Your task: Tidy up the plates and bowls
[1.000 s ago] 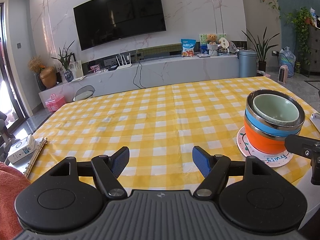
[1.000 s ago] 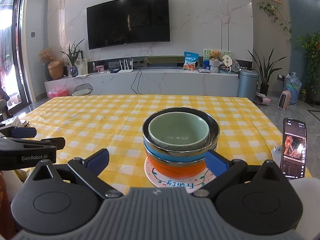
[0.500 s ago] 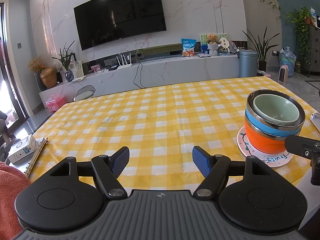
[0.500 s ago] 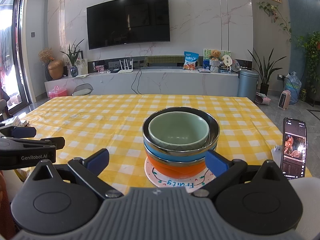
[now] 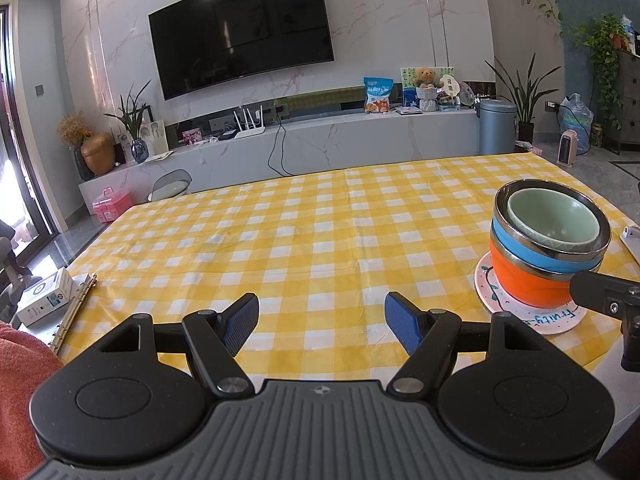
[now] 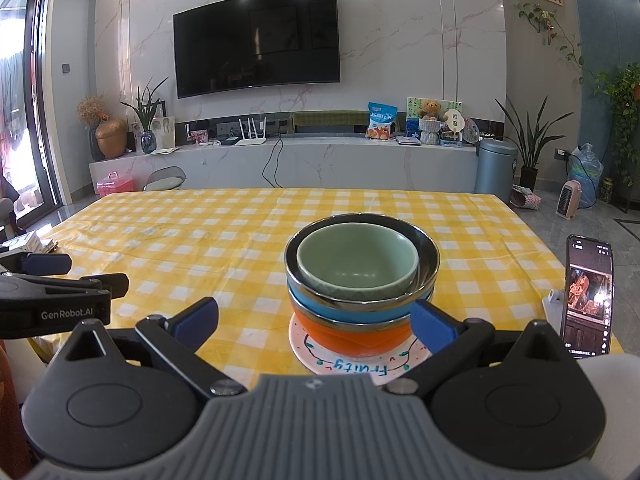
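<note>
My right gripper [image 6: 314, 318] and left gripper [image 5: 321, 322] both gape, empty. Just ahead of the right, upright bowls [image 6: 358, 266] nest mouths-up, green in blue in orange, on a plate [image 6: 346, 366] lying flat on the yellow checked tablecloth [image 5: 280, 240]; beyond, a wall television [image 6: 256, 40]

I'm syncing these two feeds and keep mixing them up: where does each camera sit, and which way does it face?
Left wrist view: sits on the left gripper, low at the near table edge, facing across the yellow checked tablecloth toward the TV wall; its own open fingers show, with the bowl stack off to the right.
Right wrist view: sits on the right gripper, facing the same wall, with the bowl stack straight ahead between its open fingers; a phone stands at right.
Shared: the bowl stack on its plate, tablecloth and TV.
</note>
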Demonstrator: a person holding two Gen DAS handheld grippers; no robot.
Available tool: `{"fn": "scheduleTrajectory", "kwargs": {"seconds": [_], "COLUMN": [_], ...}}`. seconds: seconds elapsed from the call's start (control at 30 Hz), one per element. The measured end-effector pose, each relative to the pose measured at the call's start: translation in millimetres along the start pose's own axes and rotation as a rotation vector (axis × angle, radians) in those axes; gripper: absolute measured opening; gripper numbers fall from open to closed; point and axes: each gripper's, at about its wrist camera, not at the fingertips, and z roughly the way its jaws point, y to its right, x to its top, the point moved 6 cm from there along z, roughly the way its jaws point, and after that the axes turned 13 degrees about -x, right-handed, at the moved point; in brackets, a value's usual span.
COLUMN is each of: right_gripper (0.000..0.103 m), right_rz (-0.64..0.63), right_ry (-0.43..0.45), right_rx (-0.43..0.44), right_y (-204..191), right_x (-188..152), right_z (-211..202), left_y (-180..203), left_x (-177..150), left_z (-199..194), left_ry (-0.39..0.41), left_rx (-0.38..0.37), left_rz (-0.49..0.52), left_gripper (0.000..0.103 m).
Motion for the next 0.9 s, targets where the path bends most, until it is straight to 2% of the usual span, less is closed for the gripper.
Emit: {"fn": "scheduleTrajectory", "kwargs": {"seconds": [0.9], "right_gripper": [0.100], "right_rz": [-0.001], "right_ry": [-0.003], "right_rx": [-0.001], "right_y": [-0.8], "right_x": [-0.5], "right_z": [0.1], "left_y": [-7.8], "left_x": [-2.5], "left_z": [-5.8], "left_ry": [-0.004], "left_rx": [0.007], "left_rz": [-0.007], "left_gripper": [0.085]}}
